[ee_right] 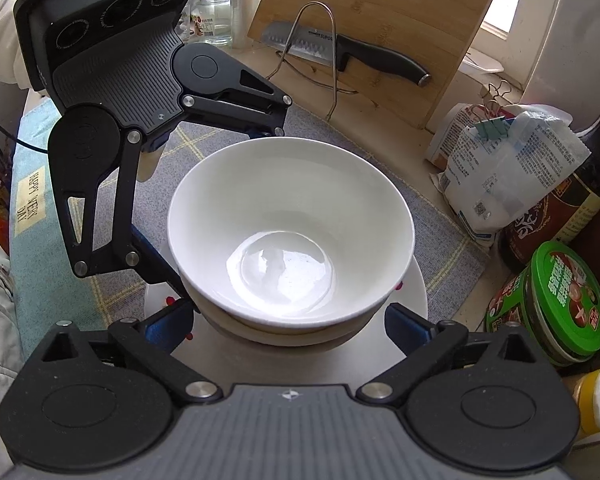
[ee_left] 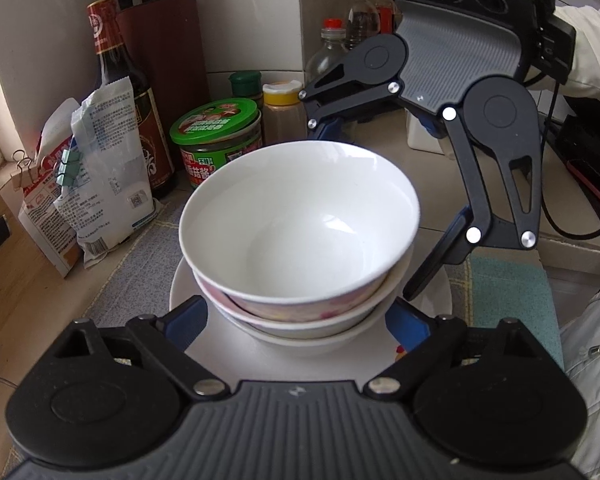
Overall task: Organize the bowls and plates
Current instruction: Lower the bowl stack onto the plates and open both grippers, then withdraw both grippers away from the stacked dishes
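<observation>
Stack of bowls [ee_left: 300, 240] sits on a white plate [ee_left: 188, 292], centre of the grey mat [ee_left: 140, 256]. Left gripper [ee_left: 296, 322] and right gripper [ee_right: 290, 320] flank the stack from opposite sides, jaws wide, gripping nothing. Glazed ceramic: likely heavy, slippery, breakable; best gripped at the plate rim or a bowl lip.

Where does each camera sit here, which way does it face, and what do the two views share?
Left wrist: on the left gripper, looking down at the bowls; right gripper and a sleeve show opposite.
Right wrist: on the right gripper, facing the bowls from the other side; left gripper shows.
Shared: bowls, plate, green jar.
</observation>
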The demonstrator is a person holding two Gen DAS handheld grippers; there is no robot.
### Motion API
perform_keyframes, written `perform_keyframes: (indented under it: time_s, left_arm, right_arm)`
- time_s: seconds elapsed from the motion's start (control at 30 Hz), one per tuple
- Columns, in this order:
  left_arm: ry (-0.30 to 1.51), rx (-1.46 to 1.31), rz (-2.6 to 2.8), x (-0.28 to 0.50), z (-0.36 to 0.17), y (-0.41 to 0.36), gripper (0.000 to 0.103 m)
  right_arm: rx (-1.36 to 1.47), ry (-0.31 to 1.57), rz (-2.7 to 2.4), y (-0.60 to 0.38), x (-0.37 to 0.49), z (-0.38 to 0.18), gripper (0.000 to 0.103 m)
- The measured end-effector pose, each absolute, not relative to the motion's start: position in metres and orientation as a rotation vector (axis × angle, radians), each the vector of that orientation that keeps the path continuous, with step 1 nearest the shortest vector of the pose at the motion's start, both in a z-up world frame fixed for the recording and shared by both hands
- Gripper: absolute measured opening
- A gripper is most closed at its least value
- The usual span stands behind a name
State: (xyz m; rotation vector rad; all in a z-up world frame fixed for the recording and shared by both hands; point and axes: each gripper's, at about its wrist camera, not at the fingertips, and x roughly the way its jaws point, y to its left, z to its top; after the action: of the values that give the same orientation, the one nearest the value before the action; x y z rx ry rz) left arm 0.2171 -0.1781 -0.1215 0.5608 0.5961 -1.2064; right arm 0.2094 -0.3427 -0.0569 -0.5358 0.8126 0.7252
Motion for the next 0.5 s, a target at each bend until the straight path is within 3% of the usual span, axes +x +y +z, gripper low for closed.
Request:
perform_keyframes:
  time_s: [0.3,0.37,0.5]
  left_arm:
    - [0.567,0.416,-1.006,0.189,-0.109,-0.143,0.096]
    - [0.527,0.376,-0.963,0.18,-0.105,-0.133,0.102]
    - [0.47,0.342,-0.885,0.162,-0.104,-0.118,0.102]
  right_arm:
    - [-0.571,0.799,0.685,-0.345,0.19,-0.053,0.103]
    - [-0.567,0.797,0.656,-0.343,0.182,-0.051,0.103]
    - [-0.554,0.79,0.549,-0.329,0.165,-0.047,0.103]
